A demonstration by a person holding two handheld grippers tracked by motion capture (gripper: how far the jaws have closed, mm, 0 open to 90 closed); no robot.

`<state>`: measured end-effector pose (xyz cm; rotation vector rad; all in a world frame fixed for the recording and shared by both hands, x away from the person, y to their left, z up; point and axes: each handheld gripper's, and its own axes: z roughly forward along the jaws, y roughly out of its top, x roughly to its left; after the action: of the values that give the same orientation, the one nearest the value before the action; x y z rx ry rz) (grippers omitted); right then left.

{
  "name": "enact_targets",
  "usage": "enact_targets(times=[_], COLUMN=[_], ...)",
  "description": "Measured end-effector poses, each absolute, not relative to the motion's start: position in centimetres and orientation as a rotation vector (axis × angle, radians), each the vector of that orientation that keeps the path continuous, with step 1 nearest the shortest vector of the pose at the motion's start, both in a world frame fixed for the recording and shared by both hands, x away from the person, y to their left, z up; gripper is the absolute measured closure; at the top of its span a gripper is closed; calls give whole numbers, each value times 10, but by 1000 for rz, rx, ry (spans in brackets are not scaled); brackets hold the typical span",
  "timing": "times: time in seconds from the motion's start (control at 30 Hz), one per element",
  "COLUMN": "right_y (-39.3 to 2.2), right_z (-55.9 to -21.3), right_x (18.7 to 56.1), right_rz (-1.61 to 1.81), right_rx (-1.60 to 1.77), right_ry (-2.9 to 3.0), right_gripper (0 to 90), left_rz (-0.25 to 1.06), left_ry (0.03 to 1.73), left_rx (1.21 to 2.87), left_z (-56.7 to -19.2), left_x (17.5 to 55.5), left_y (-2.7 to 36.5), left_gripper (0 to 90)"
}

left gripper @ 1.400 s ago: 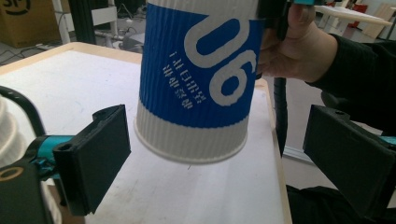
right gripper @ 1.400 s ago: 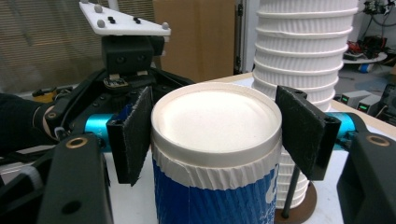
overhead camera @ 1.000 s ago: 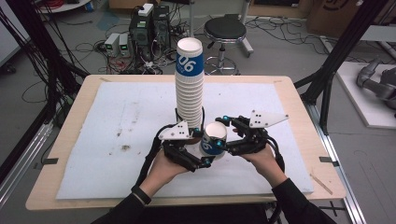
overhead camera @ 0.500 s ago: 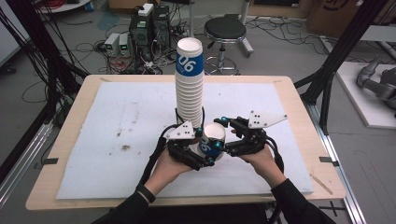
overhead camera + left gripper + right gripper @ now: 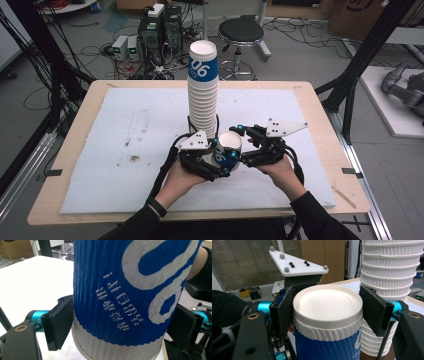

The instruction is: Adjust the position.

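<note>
A single blue-and-white paper cup (image 5: 227, 150) sits between the two hand-held grippers, just in front of the tall cup stack (image 5: 202, 90) on the desk (image 5: 75, 200).

The right hand-held gripper (image 5: 245, 147) is clamped on the cup near its closed end; in the right gripper view its pads flank the white base (image 5: 327, 305), the right pad close against the rim. The left hand-held gripper (image 5: 220, 167) has just been closing, with the cup's ribbed wall between its jaws. In the left gripper view the left pad (image 5: 58, 323) meets the wall near the white band; whether the far pad presses I cannot tell.

Risks, as I judge them:
- Crushing. The cup is thin paper, and two grips squeezing at once could buckle the wall or pinch the rim out of round.
- Slipping. If the right hand-held gripper lets go before the left one has a firm hold, the cup could drop to the desk and roll.
- Toppling. The stack stands just behind both hand-held grippers, and a careless swing away from the person could knock it over.

Differences between views: the high view gives the layout of cup, stack and both hands (image 5: 180, 182). The right gripper view alone shows the base and the grey plate (image 5: 297, 263) of the opposite hand-held gripper beyond it. The left gripper view alone shows the printed lettering (image 5: 122, 306) and the pad contact.
</note>
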<state>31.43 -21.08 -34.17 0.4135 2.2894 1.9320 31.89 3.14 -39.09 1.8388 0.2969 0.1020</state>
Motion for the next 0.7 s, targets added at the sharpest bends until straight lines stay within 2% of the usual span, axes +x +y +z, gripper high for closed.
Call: enact_targets(times=[0.2,0.5,0.7], right_y=[-211,-220,-231], right_z=[-341,-331,-321], right_x=[314,317,321], right_rz=[1933,1939,1897], right_rx=[409,436,418], right_ry=[2289,2306,2374], right_gripper=[307,216,207], left_rz=[105,103,118], left_ry=[290,278,267], left_rx=[1843,1889,1936], left_z=[-390,-388,-383], left_x=[319,319,319], left_y=[33,34,36], left_gripper=[172,183,187])
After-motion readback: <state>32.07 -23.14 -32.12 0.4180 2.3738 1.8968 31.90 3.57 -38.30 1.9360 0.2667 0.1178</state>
